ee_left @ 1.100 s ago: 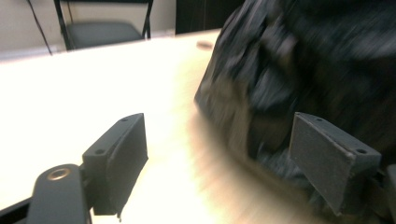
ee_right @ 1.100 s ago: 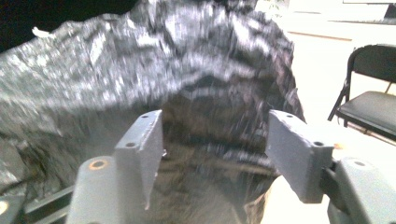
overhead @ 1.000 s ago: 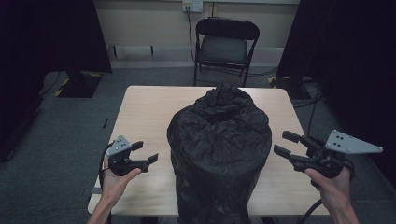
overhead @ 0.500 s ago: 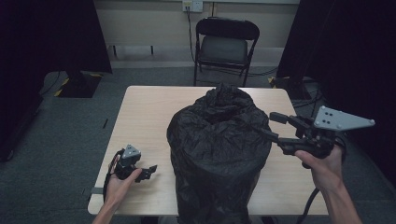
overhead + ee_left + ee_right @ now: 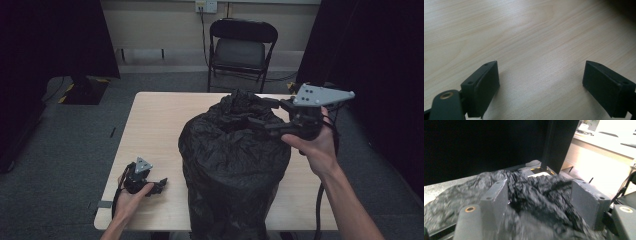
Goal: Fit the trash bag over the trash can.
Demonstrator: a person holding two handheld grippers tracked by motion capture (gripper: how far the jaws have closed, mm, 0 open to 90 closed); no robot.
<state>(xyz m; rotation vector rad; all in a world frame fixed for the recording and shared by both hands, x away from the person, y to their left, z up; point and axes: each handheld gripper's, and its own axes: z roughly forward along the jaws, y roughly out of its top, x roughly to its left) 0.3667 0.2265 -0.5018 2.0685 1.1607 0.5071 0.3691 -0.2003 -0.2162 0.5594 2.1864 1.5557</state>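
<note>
A tall black plastic bag, crumpled and bunched at its top, stands in the middle of the light wooden table. My right gripper is raised at the bag's upper right and points left over its mouth. Its jaws have just been opening. In the right gripper view they stand apart with wrinkled bag plastic lying between them, not squeezed. My left gripper sits low at the table's front left, apart from the bag. In the left gripper view its jaws are wide, with bare wood between them.
A black folding chair stands behind the table's far edge. Dark curtains hang on both sides, and a black stand base sits on the grey carpet at the left. The table's left half is bare wood.
My right gripper has risen from beside the bag's right flank and moved in over its top. My left gripper has sunk toward the table near the front edge.
</note>
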